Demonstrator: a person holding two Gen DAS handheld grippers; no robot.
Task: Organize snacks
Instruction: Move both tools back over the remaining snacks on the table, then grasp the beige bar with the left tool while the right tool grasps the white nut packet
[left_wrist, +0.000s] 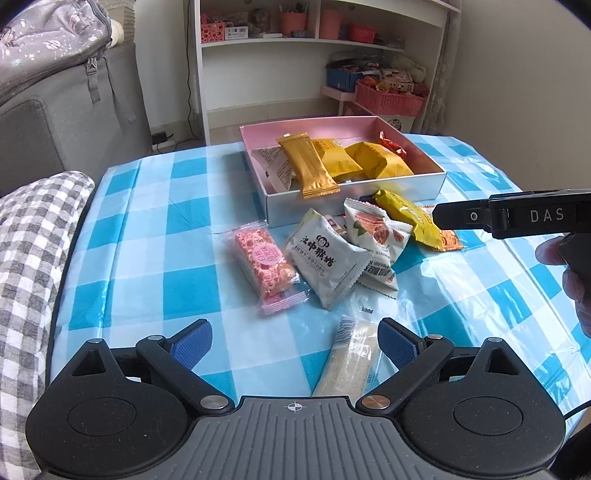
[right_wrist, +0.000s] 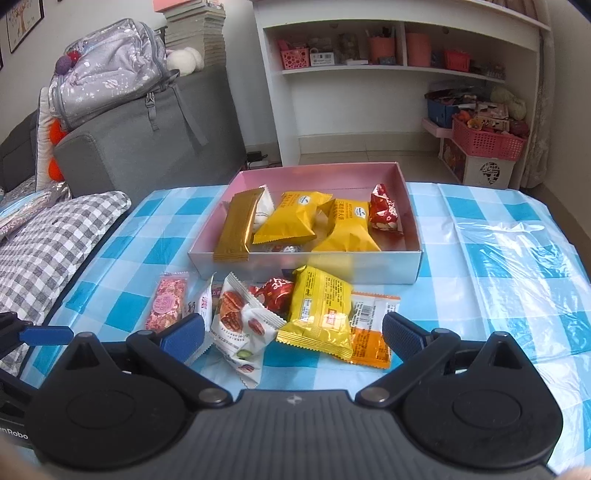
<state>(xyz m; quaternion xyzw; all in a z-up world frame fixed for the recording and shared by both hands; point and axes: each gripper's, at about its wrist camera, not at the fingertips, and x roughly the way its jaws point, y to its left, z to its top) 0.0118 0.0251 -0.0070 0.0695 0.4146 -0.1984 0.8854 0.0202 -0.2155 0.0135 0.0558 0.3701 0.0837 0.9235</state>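
Note:
My left gripper (left_wrist: 295, 343) is open low over the blue checked tablecloth. A pale cracker bar (left_wrist: 351, 362) lies between its fingers, close to the right one. Beyond lie a pink bar (left_wrist: 266, 269), a white monkey-logo packet (left_wrist: 325, 258) and a date packet (left_wrist: 380, 229). The pink-lined box (left_wrist: 351, 201) holds a gold bar (left_wrist: 310, 166) and yellow packets. My right gripper (right_wrist: 293, 338) is open just above a yellow packet (right_wrist: 321, 310), with an orange packet (right_wrist: 373, 332) and the date packet (right_wrist: 240, 328) beside it. A red candy (right_wrist: 273, 295) lies near the box (right_wrist: 332, 269).
A checked cushion (left_wrist: 33, 258) and a grey sofa (right_wrist: 147, 147) border the table's left side. A white shelf unit (right_wrist: 399, 92) and a pink basket (right_wrist: 487, 140) stand on the floor behind. Bare cloth (right_wrist: 498, 258) spreads to the right of the box.

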